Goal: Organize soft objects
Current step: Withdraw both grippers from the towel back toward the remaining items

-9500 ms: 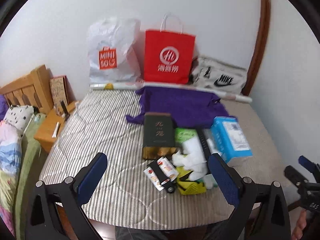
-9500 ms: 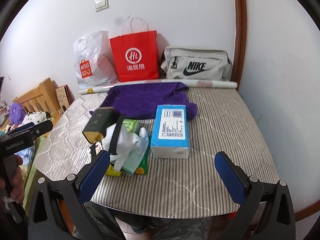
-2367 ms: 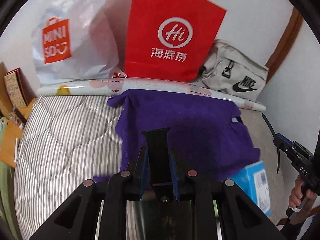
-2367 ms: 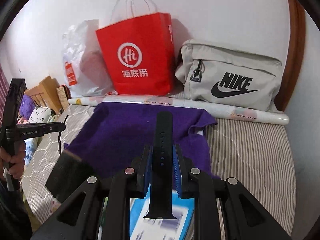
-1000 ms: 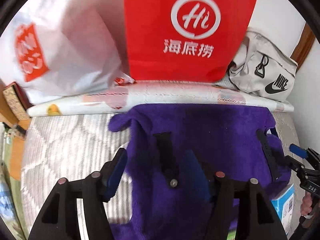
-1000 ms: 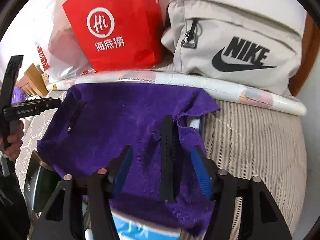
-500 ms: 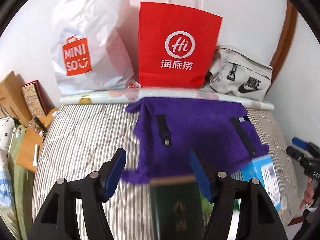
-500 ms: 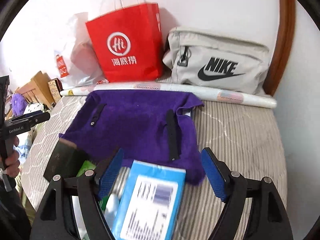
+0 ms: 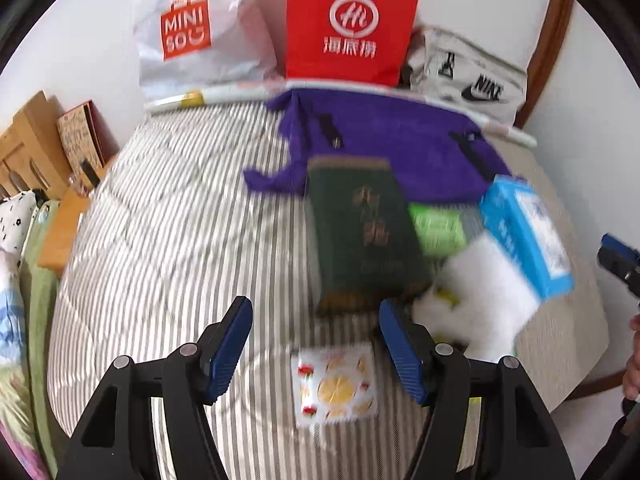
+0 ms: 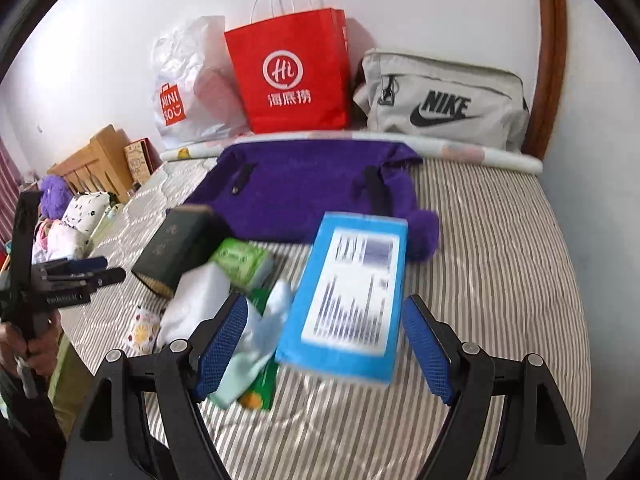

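Observation:
A purple towel [image 9: 380, 140] [image 10: 304, 188] lies spread at the far side of the striped bed. Two black straps rest on it, one left [image 9: 328, 128] [image 10: 242, 178] and one right [image 9: 468, 152] [image 10: 374, 190]. My left gripper [image 9: 314, 320] is open and holds nothing; it hovers over a fruit-print packet [image 9: 334, 384], just short of a dark green box [image 9: 360, 232]. My right gripper [image 10: 326, 308] is open and bare above a blue box [image 10: 352, 296] and a white cloth [image 10: 196, 304]. A green packet [image 10: 240, 260] lies between the boxes.
A red paper bag [image 10: 292, 76], a white plastic bag [image 10: 188, 88] and a grey Nike bag [image 10: 440, 100] stand against the wall behind a rolled sheet [image 10: 480, 156]. A wooden headboard [image 9: 24, 148] and bedding lie left. Bare striped quilt [image 9: 180, 220] shows on the left.
Both grippers have drawn back from the towel toward the near edge, leaving the two black straps lying on it. The right jaws stand wider than a second ago.

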Tool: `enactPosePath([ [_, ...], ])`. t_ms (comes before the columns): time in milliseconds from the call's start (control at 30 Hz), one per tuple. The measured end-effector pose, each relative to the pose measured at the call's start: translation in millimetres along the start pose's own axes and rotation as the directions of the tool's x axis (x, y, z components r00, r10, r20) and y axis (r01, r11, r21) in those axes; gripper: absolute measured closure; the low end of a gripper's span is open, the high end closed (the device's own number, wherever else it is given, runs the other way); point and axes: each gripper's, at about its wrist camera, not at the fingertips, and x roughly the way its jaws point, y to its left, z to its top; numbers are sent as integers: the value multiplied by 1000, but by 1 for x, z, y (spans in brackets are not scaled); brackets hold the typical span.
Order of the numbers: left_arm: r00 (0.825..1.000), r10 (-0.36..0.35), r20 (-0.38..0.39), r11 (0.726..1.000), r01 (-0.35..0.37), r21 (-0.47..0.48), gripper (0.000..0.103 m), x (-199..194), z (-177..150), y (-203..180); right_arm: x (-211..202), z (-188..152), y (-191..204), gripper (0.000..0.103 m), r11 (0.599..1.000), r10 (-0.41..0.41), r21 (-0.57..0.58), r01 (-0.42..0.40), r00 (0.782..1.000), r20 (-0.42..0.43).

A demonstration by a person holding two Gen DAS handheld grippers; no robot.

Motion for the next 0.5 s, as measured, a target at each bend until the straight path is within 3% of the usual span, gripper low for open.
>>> enactPosePath([
  [100,999,6,-41,1000,-6,11,33,13,-19,0,-4,-16,8,24,999,-37,-10,37,999,8],
  [333,996,-46,-72,999,47,3,33,39,-50,-5,-8,-44,22,24,999,19,-38,-19,1000,2],
  [367,996,-55,-73,998,56,10,31,40,-52,-7,-8,-46,24,24,999,19,-43,-19,1000,2],
  [400,996,-52,-68,998,53,22,23,42,-53,-11,-10,-48,26,24,998,19,-52,-19,1000,5],
  [500,998,-1,-55,997,5,72,14,47,-57,-24,-11,-52,29,24,999,21,-50,-21,1000,11],
])
